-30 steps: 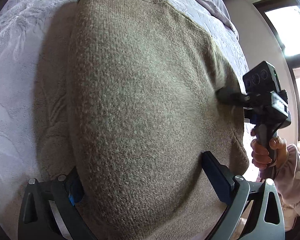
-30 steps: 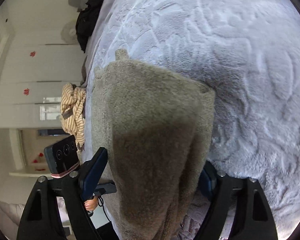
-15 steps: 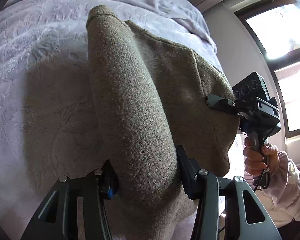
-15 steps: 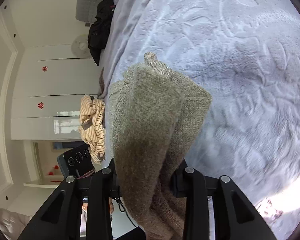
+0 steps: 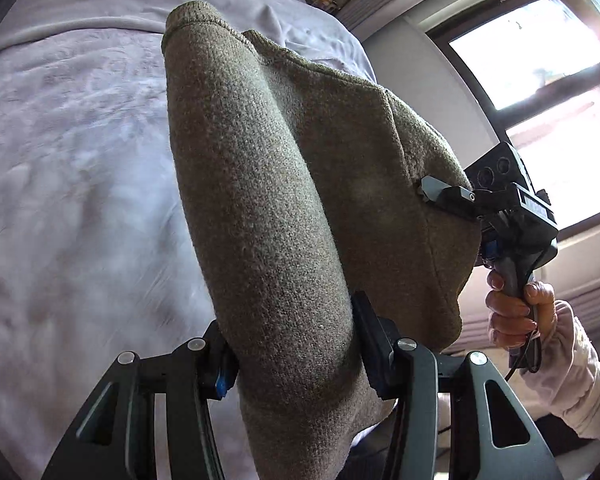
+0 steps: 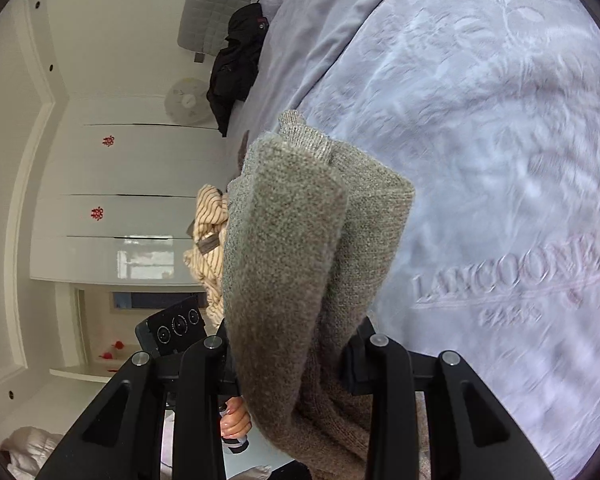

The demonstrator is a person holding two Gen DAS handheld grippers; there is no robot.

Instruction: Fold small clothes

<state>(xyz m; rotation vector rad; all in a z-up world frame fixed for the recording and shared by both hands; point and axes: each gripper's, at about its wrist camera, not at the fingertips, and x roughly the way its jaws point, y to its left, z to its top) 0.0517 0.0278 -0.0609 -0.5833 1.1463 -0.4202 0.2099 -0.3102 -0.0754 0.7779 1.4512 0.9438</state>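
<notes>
Item: knitted olive-brown garment [image 5: 268, 208], small, thick and fuzzy, held clear of the lavender bedspread [image 5: 72, 168] at its near edge, far end drooping toward the bed. Left tool [image 5: 292, 344]: jaws about half closed, pads pressing a thick bunched fold of the knit from both sides. Right tool [image 6: 292, 360]: jaws likewise part closed and clamped on another bunch of the same garment; it also shows in the left view [image 5: 452, 196] biting the cloth's far side, with the person's hand [image 5: 516, 308] on its handle. Condition: cloth hangs between the two grips as a slack sheet, a ribbed edge [image 6: 304, 136] showing at the far end. Also present: a striped cream garment [image 6: 208, 240] at the bed's edge, a dark bag [image 6: 236, 64] farther up the bed, and embossed lettering [image 6: 508, 272] on the spread. Step in hand, by judgement: carrying the gripped edge over to lay one half upon the other. Handling notes: keep both tools level with each other so the fold line stays straight; hold mild tension between them to prevent sagging; lower the edge squarely onto the far hem before releasing. Risk: heavy knit may slip or bunch if one grip leads.
</notes>
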